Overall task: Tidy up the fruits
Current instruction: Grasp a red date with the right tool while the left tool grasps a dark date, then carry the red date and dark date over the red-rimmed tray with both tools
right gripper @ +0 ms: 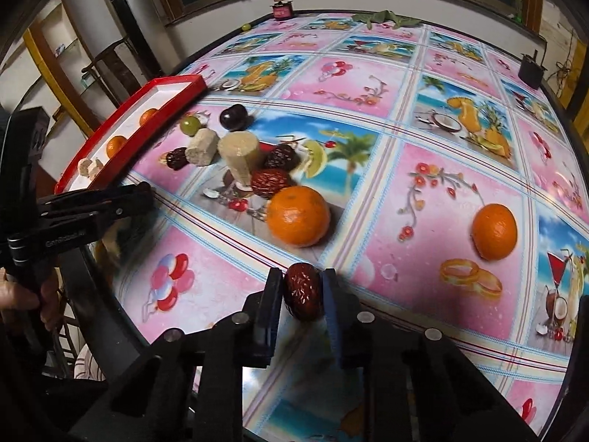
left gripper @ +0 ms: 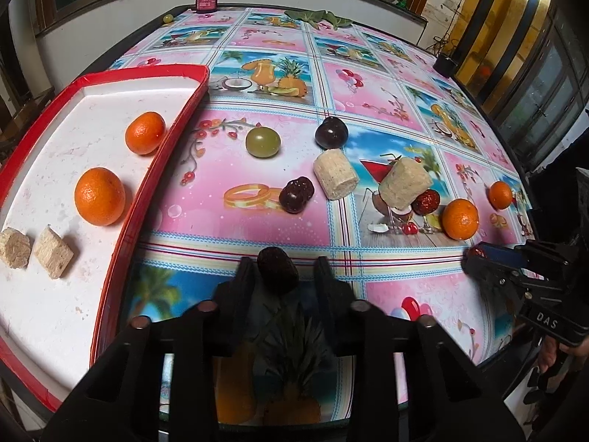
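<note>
L gripper (left gripper: 283, 276) clamped on dark date (left gripper: 277, 274), 6 o'clock in L view | R gripper (right gripper: 302, 294) clamped on red date (right gripper: 303, 291), 6 o'clock in R view | red tray (left gripper: 154, 169) at 9 o'clock w/ 2 oranges, 2 tan blocks

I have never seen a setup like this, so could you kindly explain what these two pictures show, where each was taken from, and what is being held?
There is no robot here: a person holds a two-finger gripper in each hand, and each gripper carries a wide-angle camera looking along its fingers. One picture comes from the left gripper, which is shut on a dark date. The other comes from the right gripper, shut on a reddish date. Each gripper also shows at the edge of the other's picture. On the patterned tablecloth lie oranges, more dates, a green fruit, a dark plum and beige cylinders. The red-rimmed tray already holds two oranges and two beige chunks.
</note>
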Motion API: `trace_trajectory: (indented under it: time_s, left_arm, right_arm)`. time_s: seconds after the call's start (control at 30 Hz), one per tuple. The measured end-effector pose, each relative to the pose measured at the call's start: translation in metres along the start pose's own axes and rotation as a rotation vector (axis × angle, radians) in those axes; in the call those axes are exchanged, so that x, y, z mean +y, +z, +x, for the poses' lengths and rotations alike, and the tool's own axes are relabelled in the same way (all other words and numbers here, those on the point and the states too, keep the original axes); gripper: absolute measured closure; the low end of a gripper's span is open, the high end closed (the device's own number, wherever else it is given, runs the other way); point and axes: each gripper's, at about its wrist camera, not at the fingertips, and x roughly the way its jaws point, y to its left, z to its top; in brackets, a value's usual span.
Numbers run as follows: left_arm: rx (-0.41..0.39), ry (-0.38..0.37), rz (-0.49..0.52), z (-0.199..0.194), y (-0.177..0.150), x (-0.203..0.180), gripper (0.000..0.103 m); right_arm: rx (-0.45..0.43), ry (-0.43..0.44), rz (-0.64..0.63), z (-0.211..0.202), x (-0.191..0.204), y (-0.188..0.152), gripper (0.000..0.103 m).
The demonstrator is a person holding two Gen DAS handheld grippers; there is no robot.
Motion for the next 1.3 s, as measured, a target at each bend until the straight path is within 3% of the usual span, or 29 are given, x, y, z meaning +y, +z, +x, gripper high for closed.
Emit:
trace_trajectory:
  time_s: [0.03, 0.67, 1.3]
  left_arm:
    - [0.000, -0.003, 0.001, 0.001, 0.000, 0.000, 0.085]
    - [-0.089, -0.013, -0.046, -0.031, 0.003, 0.020, 0.086]
    - [-0.167, 0.015, -0.099, -0.058, 0.011, 0.047, 0.086]
  right_arm:
    - [-0.002, 0.001, -0.005, 0.000, 0.002, 0.000, 0.081]
    - [-0.096, 0.144, -0.129, -0.015, 0.075, 0.024, 0.081]
    - [-0.155, 0.189, -0.183, -0.023, 0.111, 0.050, 0.081]
